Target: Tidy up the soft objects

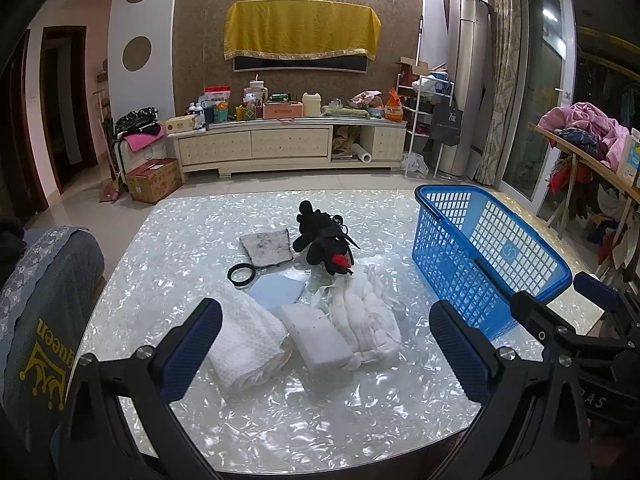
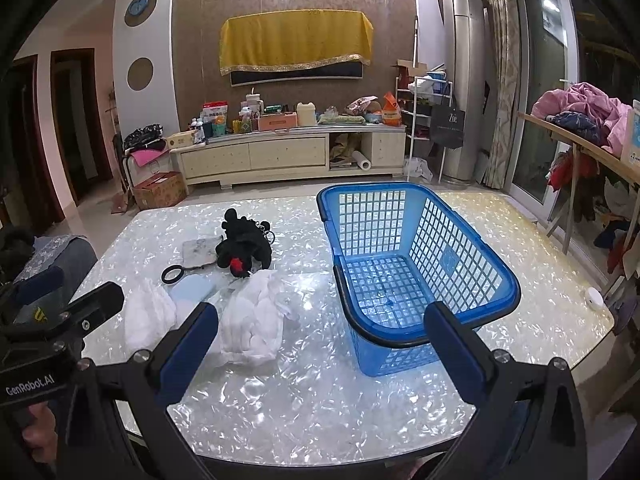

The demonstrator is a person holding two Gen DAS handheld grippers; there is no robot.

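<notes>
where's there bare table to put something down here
Free: the near strip in front of both grippers, and the far edge behind the black plush toy. The blue basket is empty. Crowded: the middle left, around the white towel.

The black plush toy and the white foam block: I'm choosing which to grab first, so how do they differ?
The black plush toy is dark, lumpy and irregular, with a red patch and a key ring; the white foam block is pale, plain and rectangular. The toy sits farther back on the table; the block lies nearer the left gripper, between a white towel and bunched white cloth. Both lie outside the blue basket.
</notes>
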